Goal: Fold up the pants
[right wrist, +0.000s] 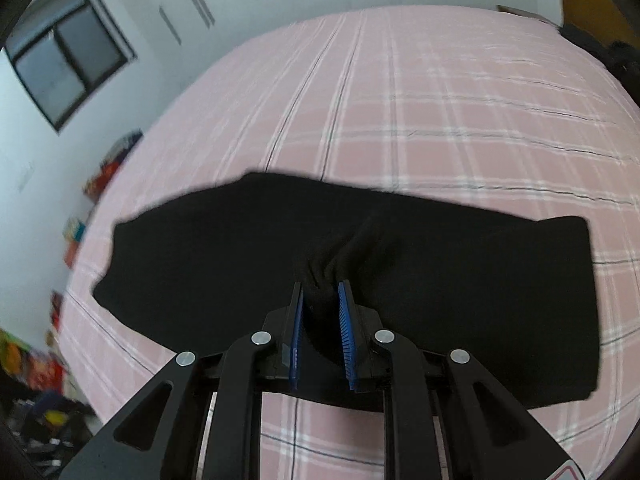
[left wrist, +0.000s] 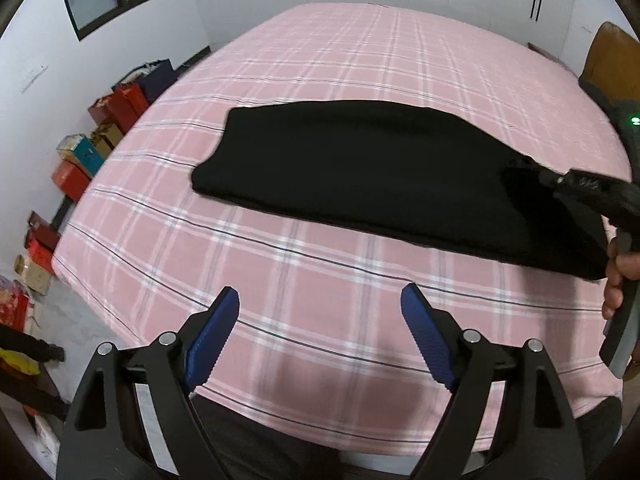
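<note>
While one hand-held gripper (right wrist: pixel 322 292) pinches one pants (right wrist: pixel 240 248), one bed (right wrist: pixel 460 100)

The pants (left wrist: pixel 360 172) were plain black, with no pattern to be made out. The bed sheet (left wrist: pixel 320 60) under them was pink, checked with white bands and thin dark lines. Both the left gripper (left wrist: pixel 320 300) and the right gripper (right wrist: pixel 322 292) were black with ridged blue pads (left wrist: pixel 212 340) and silver pins. The walls (left wrist: pixel 40 80) were white; the window frame (left wrist: pixel 116 0) dark. Boxes (left wrist: pixel 116 108) by the bed were mostly red — one teal, some tan.
</note>
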`<state>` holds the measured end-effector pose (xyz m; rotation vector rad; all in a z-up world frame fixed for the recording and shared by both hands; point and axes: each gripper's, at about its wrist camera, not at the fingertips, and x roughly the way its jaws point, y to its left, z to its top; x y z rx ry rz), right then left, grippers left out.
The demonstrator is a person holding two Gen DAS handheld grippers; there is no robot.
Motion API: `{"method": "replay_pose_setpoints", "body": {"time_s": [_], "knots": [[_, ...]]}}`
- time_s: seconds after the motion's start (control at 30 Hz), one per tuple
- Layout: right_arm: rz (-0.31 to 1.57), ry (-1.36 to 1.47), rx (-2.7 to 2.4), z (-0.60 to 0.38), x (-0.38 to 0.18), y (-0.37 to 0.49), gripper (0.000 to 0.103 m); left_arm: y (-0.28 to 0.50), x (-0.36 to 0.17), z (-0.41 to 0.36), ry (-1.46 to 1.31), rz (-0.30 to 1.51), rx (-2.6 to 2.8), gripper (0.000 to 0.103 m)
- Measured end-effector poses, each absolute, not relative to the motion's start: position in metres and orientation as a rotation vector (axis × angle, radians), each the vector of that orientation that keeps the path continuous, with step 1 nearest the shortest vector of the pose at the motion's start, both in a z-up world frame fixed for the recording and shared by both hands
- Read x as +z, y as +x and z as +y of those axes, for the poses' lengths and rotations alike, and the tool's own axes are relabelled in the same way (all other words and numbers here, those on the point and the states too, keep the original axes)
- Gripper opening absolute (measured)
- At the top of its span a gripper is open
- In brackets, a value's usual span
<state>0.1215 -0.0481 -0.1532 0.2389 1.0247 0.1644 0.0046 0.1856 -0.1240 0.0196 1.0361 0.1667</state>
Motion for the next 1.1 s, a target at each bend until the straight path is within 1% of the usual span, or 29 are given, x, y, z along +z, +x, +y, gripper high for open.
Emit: {"method": "replay_pose_setpoints", "body": {"time_s": [0.07, 0.13, 0.23, 0.3, 0.37, 0.4, 0.5, 0.57, 0.6, 0.63, 0.67, 0.73, 0.77, 0.83, 0.93, 1.0, 1.07, 1.1], "knots": [[1.087, 0.229, 0.167, -0.035, -0.173, 0.128, 0.022, 0.007, -0.125, 0.190, 0.042, 1.032, 0.173, 0.081], [1.104, 0.239, 0.184, -0.028, -0.184, 0.126, 0.025, 0.010, -0.126, 0.196, 0.047, 1.033, 0.176, 0.081], [1.062, 0.216, 0.177, -0.023, -0.174, 0.112, 0.036, 0.013, -0.128, 0.203, 0.031, 1.041, 0.171, 0.081], [1.026, 0.194, 0.173, -0.025, -0.161, 0.103, 0.038, 0.013, -0.129, 0.205, 0.025, 1.040, 0.174, 0.082], [0.974, 0.118, 0.138, -0.027, -0.146, 0.093, 0.059, 0.012, -0.132, 0.208, 0.013, 1.041, 0.177, 0.084], [0.970, 0.071, 0.127, -0.024, -0.145, 0.092, 0.062, 0.012, -0.133, 0.209, 0.004, 1.043, 0.177, 0.085], [0.995, -0.097, 0.105, -0.013, -0.154, 0.098, 0.062, 0.014, -0.137, 0.207, -0.009, 1.050, 0.175, 0.085], [1.022, -0.136, 0.110, -0.006, -0.164, 0.107, 0.062, 0.015, -0.139, 0.206, -0.010, 1.057, 0.175, 0.085], [1.037, -0.142, 0.109, -0.004, -0.169, 0.110, 0.059, 0.015, -0.140, 0.205, -0.007, 1.061, 0.170, 0.085], [1.066, -0.149, 0.107, -0.001, -0.178, 0.117, 0.053, 0.015, -0.140, 0.203, -0.001, 1.064, 0.166, 0.085], [1.090, -0.142, 0.115, 0.001, -0.185, 0.122, 0.040, 0.016, -0.141, 0.202, 0.009, 1.071, 0.166, 0.086], [1.108, -0.142, 0.112, 0.001, -0.192, 0.127, 0.027, 0.017, -0.143, 0.202, 0.019, 1.081, 0.162, 0.087], [1.108, -0.155, 0.102, 0.003, -0.190, 0.130, 0.018, 0.018, -0.144, 0.203, 0.024, 1.086, 0.160, 0.087], [1.101, -0.117, 0.099, 0.007, -0.182, 0.133, 0.015, 0.020, -0.148, 0.205, 0.033, 1.095, 0.164, 0.087], [1.040, -0.012, 0.142, 0.008, -0.151, 0.134, 0.014, 0.023, -0.153, 0.210, 0.033, 1.104, 0.169, 0.087], [1.021, 0.026, 0.178, 0.016, -0.140, 0.136, 0.014, 0.025, -0.155, 0.211, 0.029, 1.109, 0.171, 0.087], [1.025, 0.028, 0.230, 0.030, -0.140, 0.142, 0.015, 0.027, -0.157, 0.212, 0.031, 1.115, 0.178, 0.087], [1.061, 0.019, 0.251, 0.039, -0.149, 0.144, 0.015, 0.027, -0.158, 0.213, 0.034, 1.120, 0.183, 0.087]]}}
